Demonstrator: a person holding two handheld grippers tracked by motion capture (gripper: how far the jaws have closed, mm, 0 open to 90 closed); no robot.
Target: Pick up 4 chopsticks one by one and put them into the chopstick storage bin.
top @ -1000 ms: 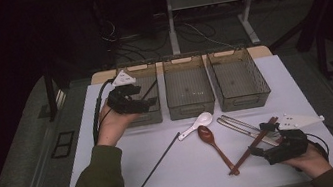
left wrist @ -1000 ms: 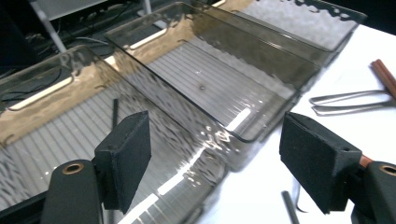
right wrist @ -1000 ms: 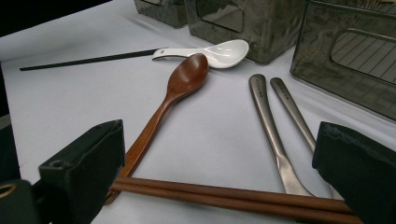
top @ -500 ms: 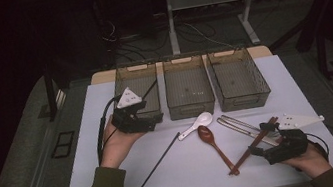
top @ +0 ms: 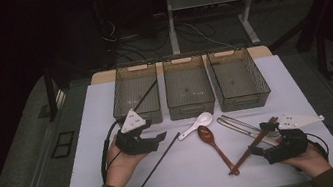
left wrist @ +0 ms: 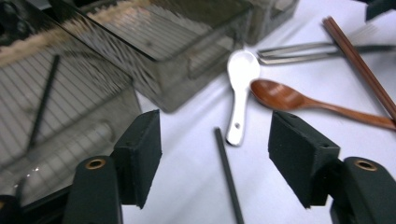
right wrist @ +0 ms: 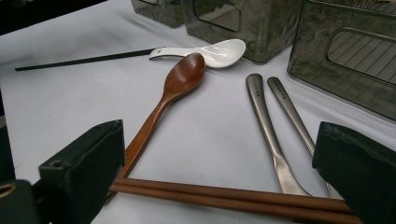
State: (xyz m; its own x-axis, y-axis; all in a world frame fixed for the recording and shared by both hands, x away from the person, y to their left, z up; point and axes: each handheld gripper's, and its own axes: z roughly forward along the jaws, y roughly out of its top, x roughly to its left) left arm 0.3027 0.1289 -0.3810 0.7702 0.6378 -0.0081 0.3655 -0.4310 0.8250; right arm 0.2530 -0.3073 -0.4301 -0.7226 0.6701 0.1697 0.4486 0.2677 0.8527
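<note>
A: Where's the left gripper at?

B: Jaws wide apart, nothing in them. It sits just in front of the left bin, and the black chopstick on the table lies right between the jaws in the left gripper view — the other black chopstick is already leaning in that bin.

A: And the right gripper?

B: Also spread apart, empty. It's at the brown chopsticks, which cross over the wooden spoon handle, w/ two metal utensils just beside.

A: Risks?

B: Prob. the thin stick. It lies flat on the white table, so the jaws could close over it and skid — or roll it toward the white spoon. On the right, a grab at the crossing may catch the spoon handle too, or lift just one stick of the pair. Best to grip away from the overlap, I'd say.
</note>
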